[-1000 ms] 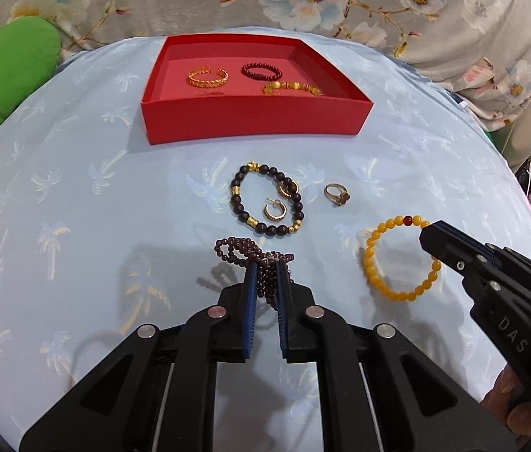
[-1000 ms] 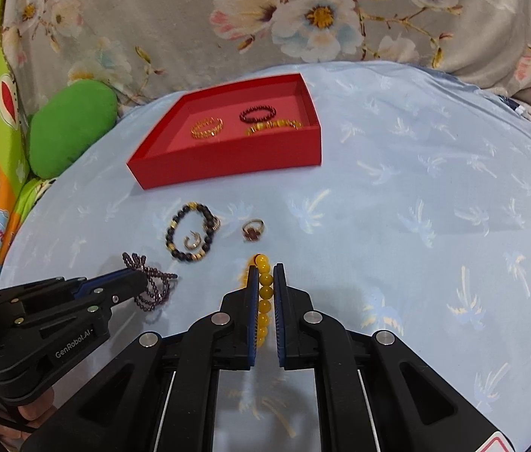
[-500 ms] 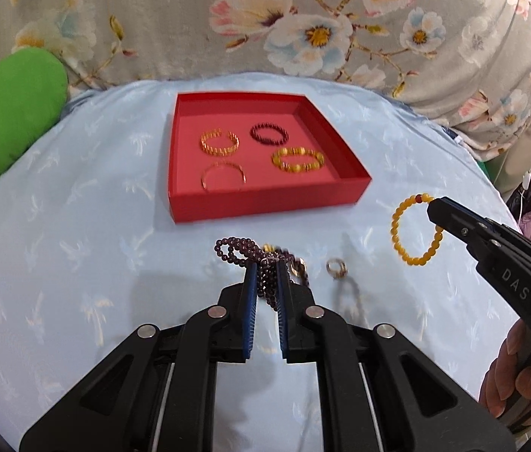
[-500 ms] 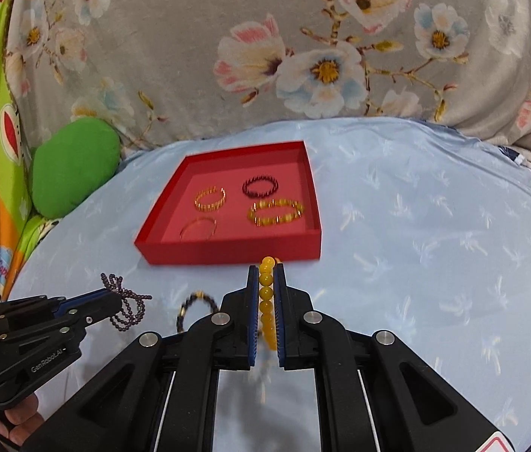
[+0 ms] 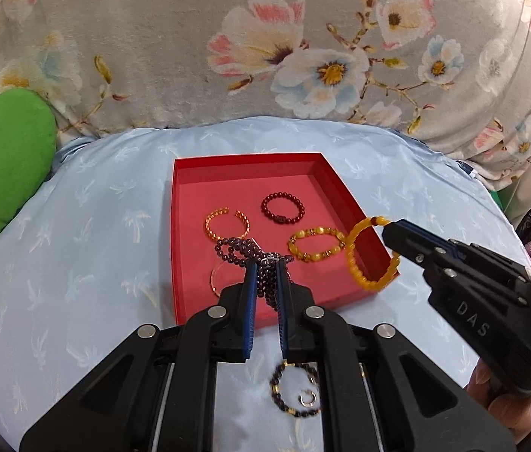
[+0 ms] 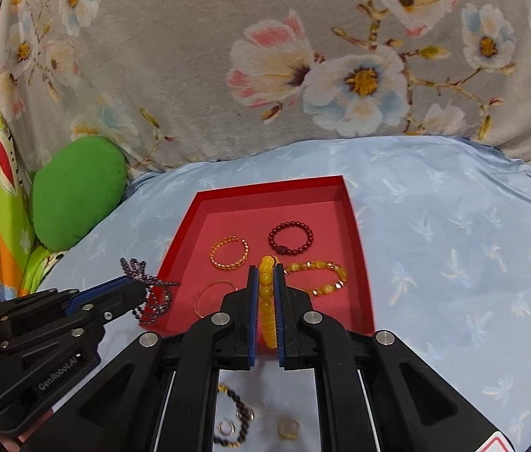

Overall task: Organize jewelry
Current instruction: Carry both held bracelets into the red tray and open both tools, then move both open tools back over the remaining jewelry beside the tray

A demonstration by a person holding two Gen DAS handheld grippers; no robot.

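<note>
While both fingers grip bracelets over the red tray (image 5: 186,226), the purple strand (image 5: 250,254) could snag the yellow bracelet (image 5: 368,252) at three o'clock.

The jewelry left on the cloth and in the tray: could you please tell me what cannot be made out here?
- Dark bead bracelet on the cloth: blurred, partly behind the left gripper in the left wrist view.
- Ring: blurred in the right wrist view; stone unreadable.
- Thin bangle in the red tray: partly behind the right gripper.
- Yellow bracelet: lower loop hidden between the fingers.
</note>
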